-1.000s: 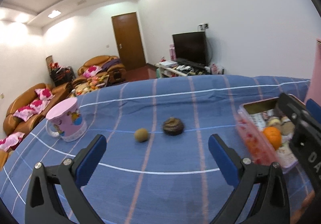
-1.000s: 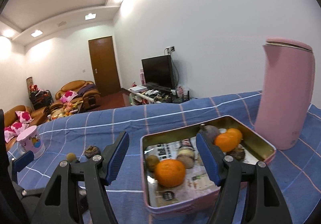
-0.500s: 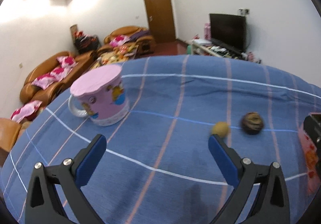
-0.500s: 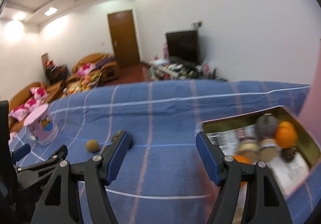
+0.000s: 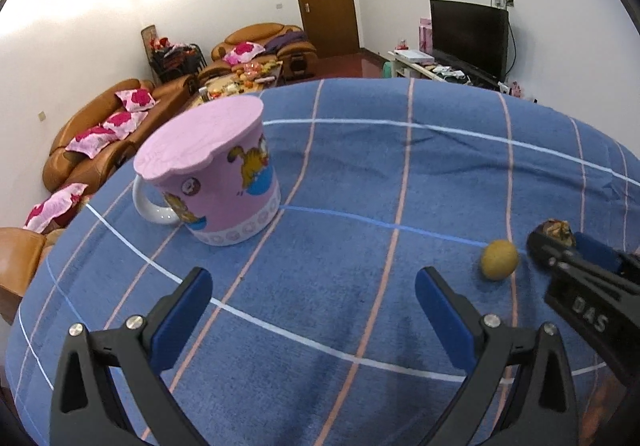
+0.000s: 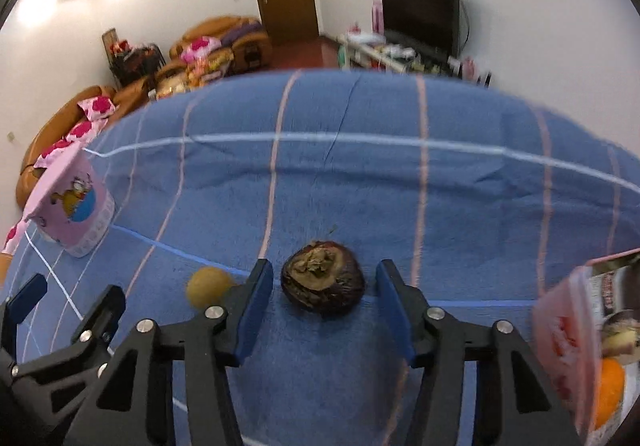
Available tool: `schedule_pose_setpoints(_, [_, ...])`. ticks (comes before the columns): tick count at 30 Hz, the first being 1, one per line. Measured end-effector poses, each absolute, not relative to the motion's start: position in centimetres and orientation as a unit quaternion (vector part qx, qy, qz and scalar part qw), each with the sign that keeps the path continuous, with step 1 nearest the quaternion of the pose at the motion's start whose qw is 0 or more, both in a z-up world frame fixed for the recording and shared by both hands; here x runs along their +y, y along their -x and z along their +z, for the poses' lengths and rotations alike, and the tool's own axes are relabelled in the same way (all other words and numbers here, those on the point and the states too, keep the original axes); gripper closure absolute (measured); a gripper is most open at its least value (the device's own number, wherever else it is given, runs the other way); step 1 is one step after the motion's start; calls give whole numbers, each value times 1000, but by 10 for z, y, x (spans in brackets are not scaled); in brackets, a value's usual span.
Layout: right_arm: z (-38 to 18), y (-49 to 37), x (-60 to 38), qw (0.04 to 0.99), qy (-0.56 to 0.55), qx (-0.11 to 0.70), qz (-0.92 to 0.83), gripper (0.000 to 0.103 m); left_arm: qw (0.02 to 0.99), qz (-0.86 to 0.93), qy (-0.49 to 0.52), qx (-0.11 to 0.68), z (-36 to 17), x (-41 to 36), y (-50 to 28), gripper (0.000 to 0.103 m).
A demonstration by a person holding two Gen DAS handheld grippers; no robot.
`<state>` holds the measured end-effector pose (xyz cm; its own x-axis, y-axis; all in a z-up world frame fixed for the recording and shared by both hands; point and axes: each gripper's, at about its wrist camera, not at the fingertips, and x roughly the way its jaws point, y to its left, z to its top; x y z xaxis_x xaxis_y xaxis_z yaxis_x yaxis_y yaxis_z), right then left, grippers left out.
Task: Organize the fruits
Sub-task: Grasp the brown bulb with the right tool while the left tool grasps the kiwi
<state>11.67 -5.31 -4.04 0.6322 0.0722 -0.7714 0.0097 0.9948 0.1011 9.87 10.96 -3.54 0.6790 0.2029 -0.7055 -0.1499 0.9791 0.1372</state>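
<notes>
In my right wrist view the right gripper has just been closing its jaws, which flank the mangosteen at lower centre on the blue cloth with small gaps either side. The left gripper has its jaws spread over bare cloth, the yellow fruit lower right, the mug centre left.

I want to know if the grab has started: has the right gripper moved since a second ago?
Yes. The right gripper left the tin, now at its right, and straddles the dark fruit; its jaws have just been closing, pads not touching.
</notes>
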Motion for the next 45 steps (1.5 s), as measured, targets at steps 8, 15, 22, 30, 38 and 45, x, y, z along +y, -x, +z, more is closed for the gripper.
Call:
schedule_pose_setpoints(8, [-37, -105, -45, 904, -26, 425, 20, 58, 917, 88, -31, 388, -36, 111, -98, 0])
schedule_pose_setpoints(15, [-7, -41, -55, 946, -25, 323, -21, 58, 927, 46, -33, 370, -32, 101, -92, 0])
schedule_pose_setpoints(22, [8, -5, -74, 962, -28, 265, -67, 58, 920, -14, -5, 391, -34, 87, -96, 2])
schedule_pose_setpoints(30, [7, -9, -85, 957, -56, 276, -66, 58, 910, -48, -34, 410, -33, 42, -122, 25])
schedule_pose_setpoints(38, [5, -20, -81, 953, -49, 295, -56, 58, 897, -62, -35, 437, -48, 30, -136, 48])
schedule_pose_setpoints(45, [5, -25, -79, 955, -40, 290, -53, 58, 899, -73, -21, 432, -45, 34, -130, 74])
